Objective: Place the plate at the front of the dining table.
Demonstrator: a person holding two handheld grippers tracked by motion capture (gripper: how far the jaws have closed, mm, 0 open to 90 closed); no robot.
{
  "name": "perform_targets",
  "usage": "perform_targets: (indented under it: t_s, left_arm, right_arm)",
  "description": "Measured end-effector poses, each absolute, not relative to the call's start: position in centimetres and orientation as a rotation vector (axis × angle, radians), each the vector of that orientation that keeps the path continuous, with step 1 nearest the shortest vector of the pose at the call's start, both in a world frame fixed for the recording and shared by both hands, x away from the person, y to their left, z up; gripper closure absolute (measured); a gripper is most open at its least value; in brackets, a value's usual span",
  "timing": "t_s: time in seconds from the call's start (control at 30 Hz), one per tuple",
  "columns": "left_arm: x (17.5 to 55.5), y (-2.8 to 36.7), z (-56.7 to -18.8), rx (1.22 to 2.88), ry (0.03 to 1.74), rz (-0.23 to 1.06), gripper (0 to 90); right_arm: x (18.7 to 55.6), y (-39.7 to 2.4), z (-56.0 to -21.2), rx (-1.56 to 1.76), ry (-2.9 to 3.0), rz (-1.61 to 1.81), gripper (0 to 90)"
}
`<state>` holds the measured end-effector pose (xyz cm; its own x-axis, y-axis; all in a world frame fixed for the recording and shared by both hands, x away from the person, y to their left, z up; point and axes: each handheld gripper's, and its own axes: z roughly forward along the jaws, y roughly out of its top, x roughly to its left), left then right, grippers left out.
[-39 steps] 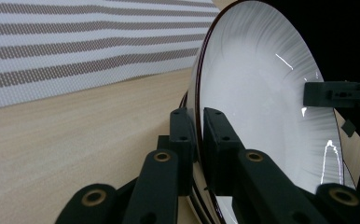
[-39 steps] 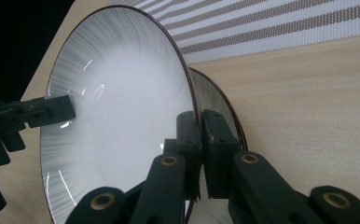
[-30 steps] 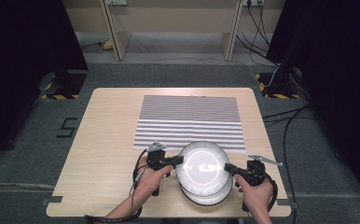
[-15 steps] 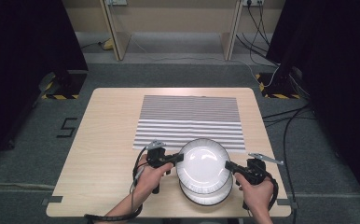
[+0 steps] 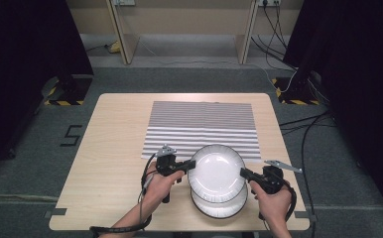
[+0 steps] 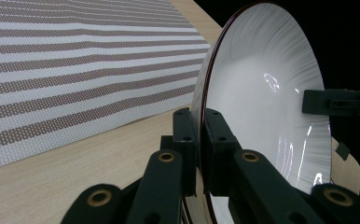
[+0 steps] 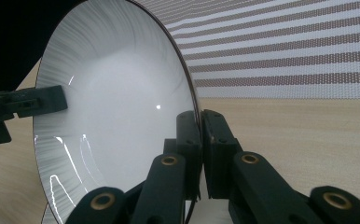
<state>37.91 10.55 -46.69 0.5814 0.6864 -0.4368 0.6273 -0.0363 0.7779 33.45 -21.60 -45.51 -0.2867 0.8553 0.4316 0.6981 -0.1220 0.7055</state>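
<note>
Both grippers clamp the upper white plate (image 5: 216,168) by opposite rims: left gripper (image 6: 199,135), right gripper (image 7: 200,140). The high view reveals a second plate (image 5: 219,206) beneath it, then the striped placemat (image 5: 202,121) beyond on the table (image 5: 110,148).

both forearms come in from the bottom of the high view, angled inward toward each other. left hand (image 5: 159,184) is wrapped around the left gripper (image 5: 184,166), pointing right across the table, grey three-cornered plate on top, cable looping back under the wrist. right hand (image 5: 274,201) holds the right gripper (image 5: 244,173) pointing left and slightly away from the person — its plate sticks out to the right. in both gripper views the jaws are pinched tight on the rim of the upper plate (image 5: 217,172), one jaw on each face — left (image 6: 200,140), right (image 7: 200,144). the grippers face each other from opposite edges, hands well apart.
</note>
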Motion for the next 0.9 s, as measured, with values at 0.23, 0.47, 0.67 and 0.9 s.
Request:
perform_targets:
  t_s: [0.23,0.47,0.67,0.9]
  left_arm:
    - [38.3,10.6,-46.3,1.718,1.087,0.076,84.8]
    - [38.7,10.4,-46.0,1.720,1.075,0.087,84.9]
    - [39.0,10.4,-45.7,1.711,1.069,0.091,84.9]
    - [39.3,10.3,-45.6,1.701,1.061,0.101,84.9]
  right_arm:
    - [33.9,-21.6,-45.1,1.737,1.957,1.372,86.4]
    - [34.2,-21.7,-44.8,1.735,1.947,1.376,86.4]
    - [34.4,-21.7,-44.4,1.722,1.939,1.377,86.4]
    - [34.8,-21.7,-44.0,1.701,1.939,1.365,86.3]
